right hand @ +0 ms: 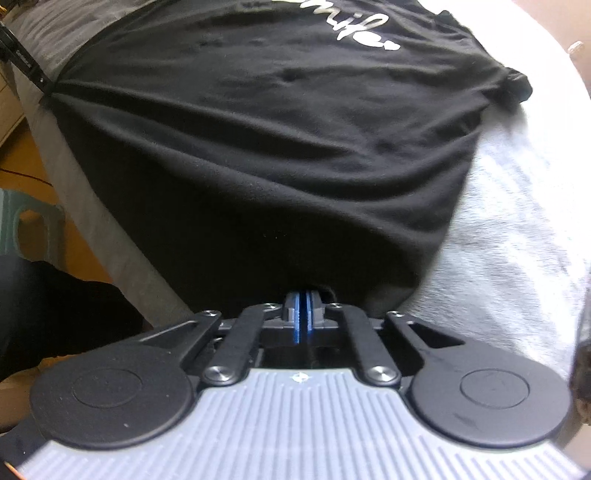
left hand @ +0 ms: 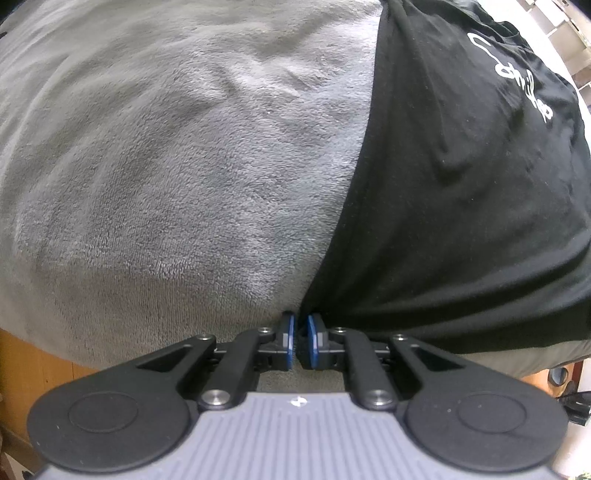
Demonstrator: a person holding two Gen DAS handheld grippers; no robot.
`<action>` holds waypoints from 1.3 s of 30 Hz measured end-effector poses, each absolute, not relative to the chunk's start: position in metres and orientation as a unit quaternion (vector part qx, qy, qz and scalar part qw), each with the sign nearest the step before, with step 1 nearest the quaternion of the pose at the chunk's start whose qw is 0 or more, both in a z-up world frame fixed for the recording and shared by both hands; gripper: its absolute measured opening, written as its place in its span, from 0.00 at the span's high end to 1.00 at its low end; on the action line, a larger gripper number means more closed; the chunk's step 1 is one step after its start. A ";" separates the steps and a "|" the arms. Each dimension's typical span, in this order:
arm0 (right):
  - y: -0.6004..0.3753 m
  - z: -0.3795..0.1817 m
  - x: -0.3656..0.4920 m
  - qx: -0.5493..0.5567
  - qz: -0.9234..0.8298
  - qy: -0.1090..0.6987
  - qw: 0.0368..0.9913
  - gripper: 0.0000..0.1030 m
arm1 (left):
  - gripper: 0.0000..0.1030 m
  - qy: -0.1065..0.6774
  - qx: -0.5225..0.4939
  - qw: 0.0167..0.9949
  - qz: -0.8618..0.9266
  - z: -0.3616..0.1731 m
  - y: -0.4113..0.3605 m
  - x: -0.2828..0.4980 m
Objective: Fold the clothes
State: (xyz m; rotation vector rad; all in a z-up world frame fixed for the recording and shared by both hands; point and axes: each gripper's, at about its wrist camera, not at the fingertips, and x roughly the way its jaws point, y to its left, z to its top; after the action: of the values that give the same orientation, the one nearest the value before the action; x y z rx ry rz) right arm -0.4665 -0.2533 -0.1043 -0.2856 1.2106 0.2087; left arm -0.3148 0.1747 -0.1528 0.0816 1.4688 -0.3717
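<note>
A black T-shirt (right hand: 280,147) is gripped at its near hem by both grippers on a grey fleece blanket (left hand: 166,166).

The left gripper (left hand: 300,332) is nearly closed on the hem's left corner, a narrow gap being left between the blue pads (left hand: 290,332). The right gripper (right hand: 303,310) is clamped tight on the hem's right part. The shirt is spread flat across the blanket, white script lettering (right hand: 354,33) being seen toward its far end.
</note>
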 end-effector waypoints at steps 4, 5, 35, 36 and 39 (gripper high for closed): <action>-0.257 -0.087 -0.482 -0.140 0.092 0.567 0.806 0.99 | 0.89 0.666 0.036 0.725 -0.171 -0.153 0.177 -0.312; -0.258 -0.085 -0.485 -0.143 0.092 0.569 0.804 0.99 | 0.89 0.667 0.035 0.725 -0.171 -0.153 0.177 -0.312; -0.323 -0.085 -0.515 0.038 0.039 0.636 0.770 0.94 | 0.90 0.671 0.043 0.718 -0.181 -0.151 0.176 -0.298; -0.336 -0.084 -0.511 0.096 0.022 0.626 0.774 0.89 | 0.90 0.670 0.043 0.719 -0.180 -0.152 0.176 -0.298; -0.372 -0.094 -0.501 0.262 -0.017 0.595 0.760 0.71 | 0.91 0.665 0.047 0.724 -0.177 -0.150 0.172 -0.302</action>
State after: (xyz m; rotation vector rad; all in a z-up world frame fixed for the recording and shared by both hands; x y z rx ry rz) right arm -0.5008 -0.3724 -0.0944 0.5703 1.2955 -0.0379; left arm -0.3023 0.1722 -0.1498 0.1031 1.4665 -0.3907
